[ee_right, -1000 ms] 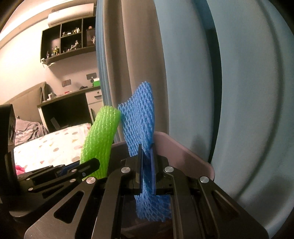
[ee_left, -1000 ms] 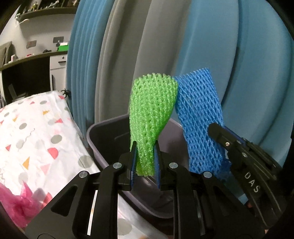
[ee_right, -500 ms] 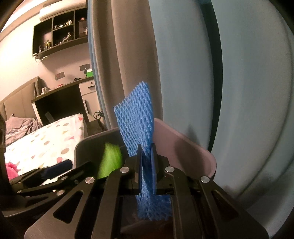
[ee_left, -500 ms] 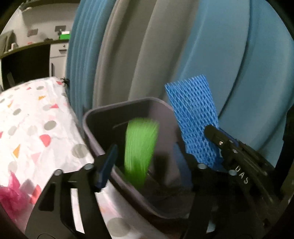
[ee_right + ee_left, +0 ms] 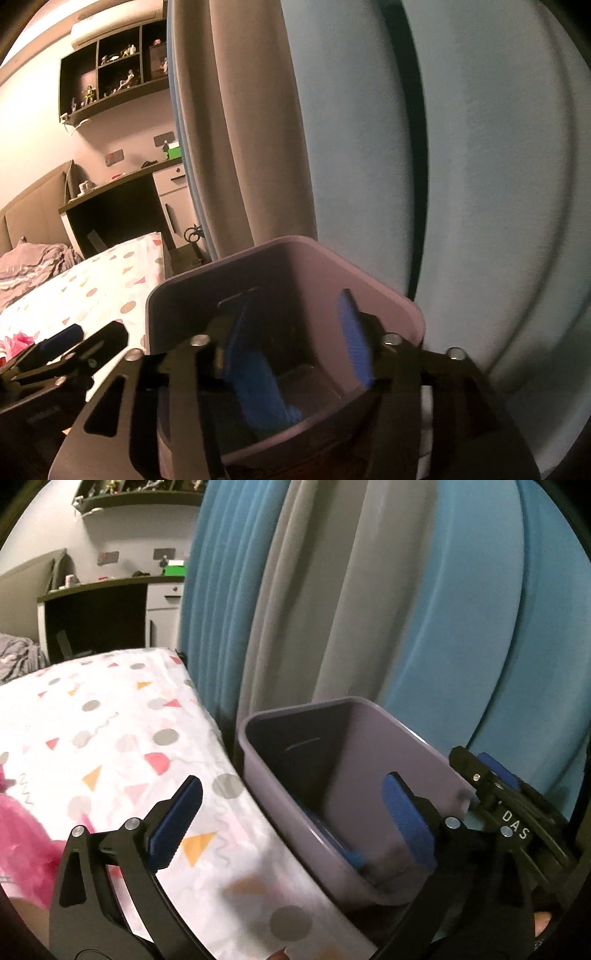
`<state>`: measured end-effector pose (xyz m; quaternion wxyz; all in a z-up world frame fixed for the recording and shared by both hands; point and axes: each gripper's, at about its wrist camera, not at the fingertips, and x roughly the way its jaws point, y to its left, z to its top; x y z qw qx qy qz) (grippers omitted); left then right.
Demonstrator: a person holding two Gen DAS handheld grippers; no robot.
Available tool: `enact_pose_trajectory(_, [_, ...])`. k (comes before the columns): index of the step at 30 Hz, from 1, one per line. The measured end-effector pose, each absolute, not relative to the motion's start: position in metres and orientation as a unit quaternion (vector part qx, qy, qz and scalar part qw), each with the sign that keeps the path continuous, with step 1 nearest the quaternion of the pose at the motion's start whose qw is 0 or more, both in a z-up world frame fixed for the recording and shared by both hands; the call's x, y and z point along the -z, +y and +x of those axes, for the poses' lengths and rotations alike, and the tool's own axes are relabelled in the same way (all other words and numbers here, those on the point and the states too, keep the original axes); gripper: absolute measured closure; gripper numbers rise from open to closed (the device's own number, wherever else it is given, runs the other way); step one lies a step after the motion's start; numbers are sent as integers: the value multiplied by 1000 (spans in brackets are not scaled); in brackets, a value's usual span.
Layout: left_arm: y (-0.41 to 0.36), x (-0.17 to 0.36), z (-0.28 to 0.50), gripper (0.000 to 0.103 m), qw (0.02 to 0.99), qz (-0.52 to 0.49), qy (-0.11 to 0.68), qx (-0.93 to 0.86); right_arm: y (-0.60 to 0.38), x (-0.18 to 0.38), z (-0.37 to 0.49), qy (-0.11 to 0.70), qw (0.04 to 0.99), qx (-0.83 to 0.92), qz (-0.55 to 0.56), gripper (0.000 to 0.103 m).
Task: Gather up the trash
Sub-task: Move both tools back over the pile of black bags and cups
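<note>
A grey-purple trash bin (image 5: 424,753) stands beside the bed, against the curtain; it also shows in the right wrist view (image 5: 391,299). A blue foam net (image 5: 262,387) lies inside the bin, blurred; a strip of it shows in the left wrist view (image 5: 332,836). The green foam net is hidden from view. My left gripper (image 5: 291,819) is open and empty, spanning the bin's near wall. My right gripper (image 5: 295,343) is open and empty above the bin's mouth; it also shows in the left wrist view (image 5: 495,775).
A bed with a white patterned sheet (image 5: 110,738) lies left of the bin. Pink crumpled trash (image 5: 22,830) lies on the sheet at the far left. Blue and grey curtains (image 5: 443,609) hang behind the bin. A desk (image 5: 103,602) stands at the back.
Both grippers opened. The green net dropped into the bin first, then the blue net fell from the right gripper into the bin.
</note>
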<state>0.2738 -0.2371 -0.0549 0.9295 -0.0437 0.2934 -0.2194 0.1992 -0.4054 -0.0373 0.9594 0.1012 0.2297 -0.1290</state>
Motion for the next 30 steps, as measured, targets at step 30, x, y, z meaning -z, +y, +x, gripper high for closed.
enact_pose_trajectory(30, [-75,3,92,7,978,-33,199,51,-293,-3,99,138,988,49,39,17])
